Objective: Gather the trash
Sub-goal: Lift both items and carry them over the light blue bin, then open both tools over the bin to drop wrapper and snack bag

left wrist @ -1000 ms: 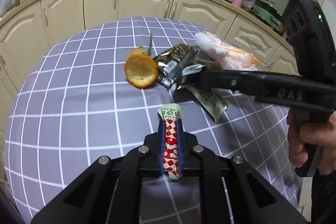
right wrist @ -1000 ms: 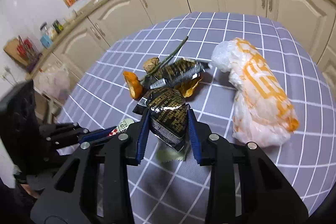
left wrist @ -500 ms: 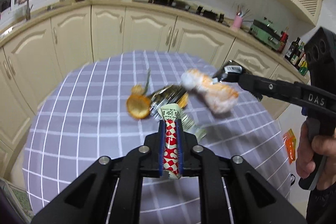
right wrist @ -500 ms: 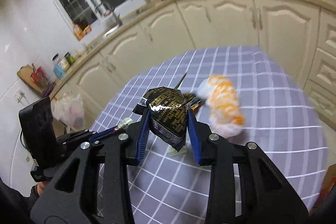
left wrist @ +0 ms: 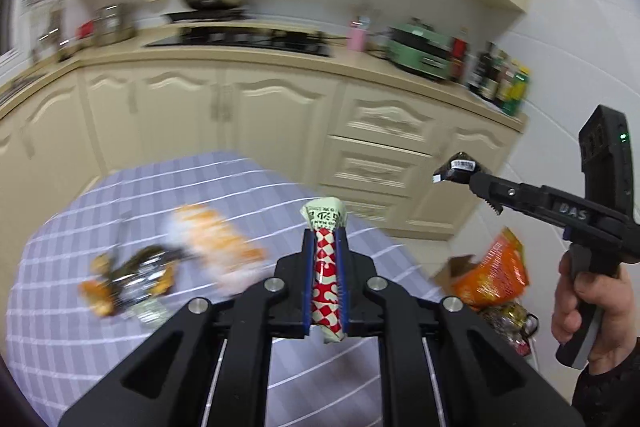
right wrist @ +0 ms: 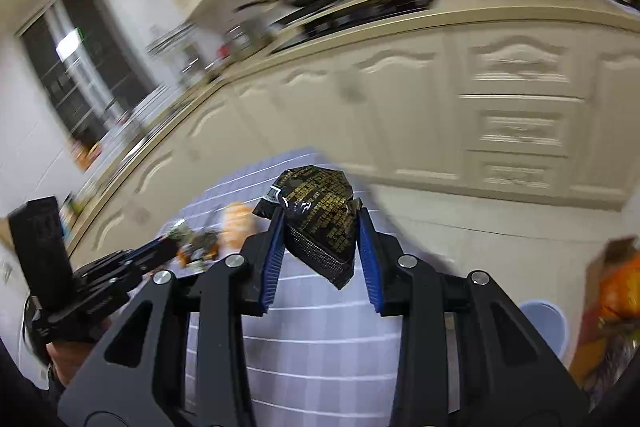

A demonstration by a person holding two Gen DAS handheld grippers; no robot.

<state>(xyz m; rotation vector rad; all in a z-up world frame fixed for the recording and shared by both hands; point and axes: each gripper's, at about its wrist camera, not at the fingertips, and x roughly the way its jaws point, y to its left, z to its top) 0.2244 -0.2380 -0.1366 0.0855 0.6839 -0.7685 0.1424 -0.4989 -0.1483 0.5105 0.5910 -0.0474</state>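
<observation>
My left gripper (left wrist: 325, 239) is shut on a red-and-white patterned wrapper (left wrist: 327, 279) with a pale green end, held above the checked table (left wrist: 120, 195). In the right wrist view my right gripper (right wrist: 320, 223) is shut on a crumpled black wrapper with gold print (right wrist: 320, 215). The same right gripper (left wrist: 474, 179) shows at the right of the left wrist view, off the table's edge, with a hand (left wrist: 588, 303) on its grip. A white-and-orange bag (left wrist: 216, 243) and a blurred heap of peel and foil wrappers (left wrist: 128, 279) lie on the table.
A cardboard box holding orange and other packets (left wrist: 494, 275) stands on the floor right of the table. Cream cabinets (left wrist: 240, 115) and a worktop with a hob, pans and bottles run behind. A pale blue round thing (right wrist: 548, 319) lies on the floor.
Both grippers rose off the table and swung right, each keeping its wrapper. The right gripper now hangs past the table's edge, near the box on the floor.
</observation>
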